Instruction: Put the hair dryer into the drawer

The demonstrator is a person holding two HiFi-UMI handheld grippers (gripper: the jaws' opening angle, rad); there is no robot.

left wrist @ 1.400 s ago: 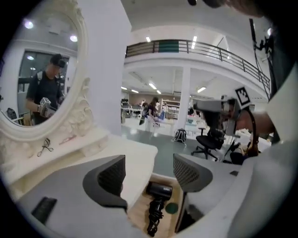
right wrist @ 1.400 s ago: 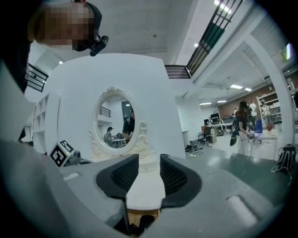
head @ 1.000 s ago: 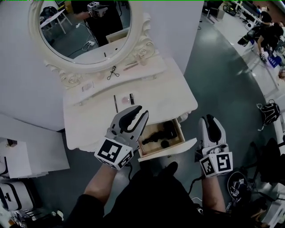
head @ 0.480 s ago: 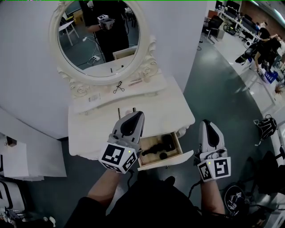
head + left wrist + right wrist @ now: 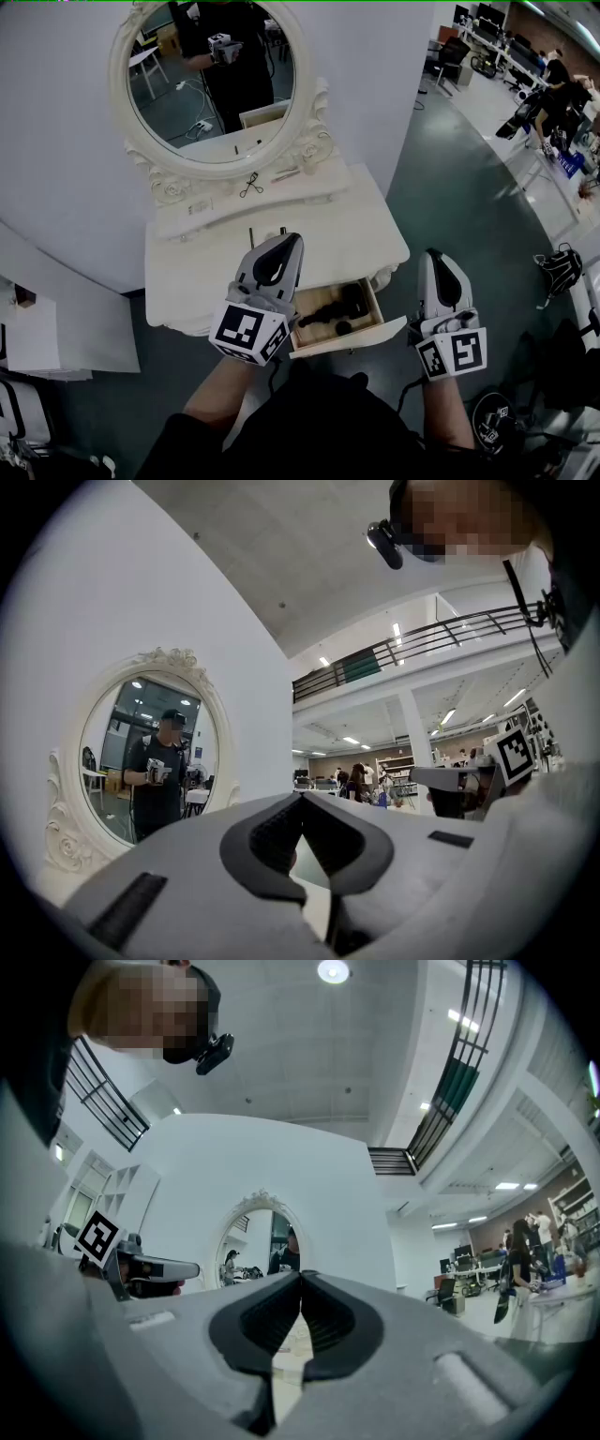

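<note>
Mirror point(image 5: 211, 84): oval glass in a carved white frame, upright at the back of the worktop; it reflects a person in dark clothes holding a gripper.
Ledge point(image 5: 309, 187): narrow white shelf under the mirror, carrying a small black scissor-shaped tool point(image 5: 249, 184).
Thin dark stick point(image 5: 250, 234): lies on the worktop just beyond the left gripper's tip.
Left gripper point(image 5: 285, 241): held over the worktop's front edge and aimed towards the mirror. Its jaws are pressed together with nothing between them. Its body covers the drawer's left corner in the head view.
Worktop point(image 5: 361, 239): white dressing-table top with a curved front edge, mostly bare on its right half.
Drawer point(image 5: 356, 336): pulled out from the front of the dressing table, between the two grippers; wooden inside, white front panel.
Hair dryer point(image 5: 333, 307): black, lying on its side inside the open drawer, clear of both grippers.
Right gripper point(image 5: 435, 255): to the right of the drawer, over the floor, its jaws pressed together and empty.
Floor point(image 5: 469, 187): dark grey-green, stretching away to the right.
People point(image 5: 562, 89): at desks far off at the upper right.
</note>
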